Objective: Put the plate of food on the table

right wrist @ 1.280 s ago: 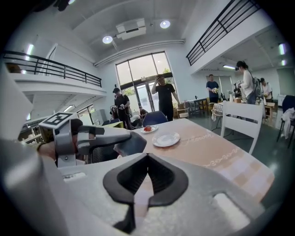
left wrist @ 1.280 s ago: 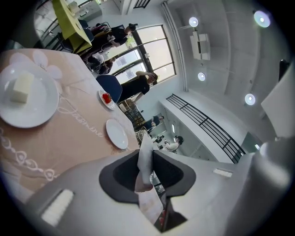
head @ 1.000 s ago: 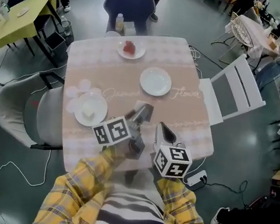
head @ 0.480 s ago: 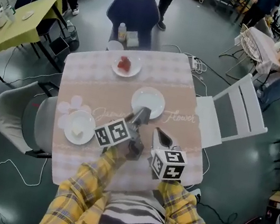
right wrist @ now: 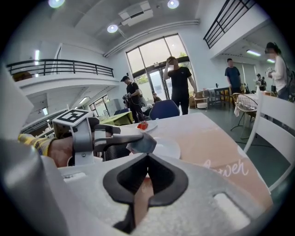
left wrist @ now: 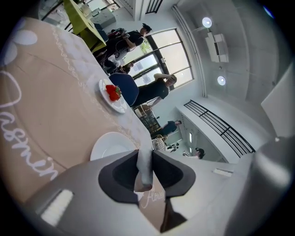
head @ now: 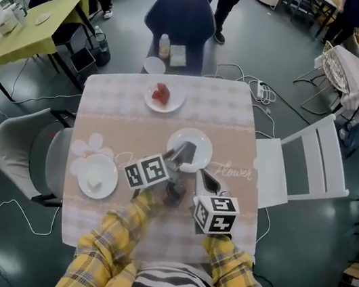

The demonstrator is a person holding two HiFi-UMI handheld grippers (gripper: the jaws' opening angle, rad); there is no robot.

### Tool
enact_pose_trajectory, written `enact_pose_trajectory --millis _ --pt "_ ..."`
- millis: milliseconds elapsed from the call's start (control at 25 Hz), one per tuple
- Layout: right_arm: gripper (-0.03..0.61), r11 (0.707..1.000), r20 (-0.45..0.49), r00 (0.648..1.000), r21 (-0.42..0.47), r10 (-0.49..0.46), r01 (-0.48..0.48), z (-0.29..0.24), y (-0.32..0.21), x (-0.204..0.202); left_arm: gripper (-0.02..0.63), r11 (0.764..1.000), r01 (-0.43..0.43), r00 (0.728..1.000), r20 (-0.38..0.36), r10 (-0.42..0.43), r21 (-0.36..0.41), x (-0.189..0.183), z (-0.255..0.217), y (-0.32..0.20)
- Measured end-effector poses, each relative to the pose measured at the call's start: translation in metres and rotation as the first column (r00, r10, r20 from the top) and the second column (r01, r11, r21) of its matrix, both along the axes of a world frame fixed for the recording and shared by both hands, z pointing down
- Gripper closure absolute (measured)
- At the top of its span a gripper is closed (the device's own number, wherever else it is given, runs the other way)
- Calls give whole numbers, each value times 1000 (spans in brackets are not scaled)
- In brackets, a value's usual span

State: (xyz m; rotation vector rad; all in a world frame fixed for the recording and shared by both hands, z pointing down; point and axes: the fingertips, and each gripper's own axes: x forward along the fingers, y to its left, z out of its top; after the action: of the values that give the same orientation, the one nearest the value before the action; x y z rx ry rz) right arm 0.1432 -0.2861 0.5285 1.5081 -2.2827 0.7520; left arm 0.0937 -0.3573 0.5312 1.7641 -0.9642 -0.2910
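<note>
A white plate with red food (head: 161, 95) (left wrist: 113, 94) (right wrist: 144, 125) sits at the table's (head: 236, 115) far side. An empty white plate (head: 197, 141) (left wrist: 108, 146) (right wrist: 169, 148) lies in the middle. At the left is a third plate with a pale piece of food (head: 98, 176). My left gripper (head: 183, 152) (left wrist: 144, 156) (right wrist: 138, 142) hovers over the empty plate's near rim. Its jaws are closing with a narrow gap and nothing between them. My right gripper (head: 202, 176) (right wrist: 147, 159) is just right of it, shut and empty.
A dark blue chair (head: 181, 16) with a bottle and a box stands at the far side. There is a white chair (head: 305, 172) at the right and a grey chair (head: 24, 146) at the left. A yellow-green table (head: 32, 24), floor cables and standing people surround the table.
Both grippers have moved forward over the table. The left tip, which was short of the empty plate, now hangs over its near rim.
</note>
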Motion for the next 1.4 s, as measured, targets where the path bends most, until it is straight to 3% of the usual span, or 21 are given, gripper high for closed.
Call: enact_pose_trajectory --millis 160,440,640,760,920,1080,1160,1240,1400 --pt "583 1000 0 1000 -12 -6 6 9 -13 0 535 1000 -2 1000 -3 2 -25 3 11 -4" --pt "583 999 18 1000 -30 -12 13 13 -17 -2 535 992 19 994 -109 -32 -122 6 20 -11" --pt "583 999 26 1000 -34 -12 13 16 -17 -3 561 996 -53 998 -22 52 -72 12 14 -15" --pt "583 999 27 1000 -36 -12 13 15 -18 -2 565 993 -78 997 7 79 -88 14 13 -15" --pt "583 999 34 999 -40 -9 11 16 -18 0 561 991 -103 988 107 112 -86 10 15 -11" --pt "583 999 41 999 -40 -14 16 16 -16 -4 511 988 -140 972 181 150 -69 6 17 -8" --pt "583 999 43 999 -41 -22 24 16 -14 -6 468 986 -160 953 253 167 -46 1 19 -7" --pt "583 999 44 999 -42 -27 29 16 -13 -7 438 983 -184 912 370 178 -20 -5 21 -8" --pt "583 999 48 999 -44 -26 28 17 -10 -7 406 960 -280 776 593 216 17 -9 25 -7"
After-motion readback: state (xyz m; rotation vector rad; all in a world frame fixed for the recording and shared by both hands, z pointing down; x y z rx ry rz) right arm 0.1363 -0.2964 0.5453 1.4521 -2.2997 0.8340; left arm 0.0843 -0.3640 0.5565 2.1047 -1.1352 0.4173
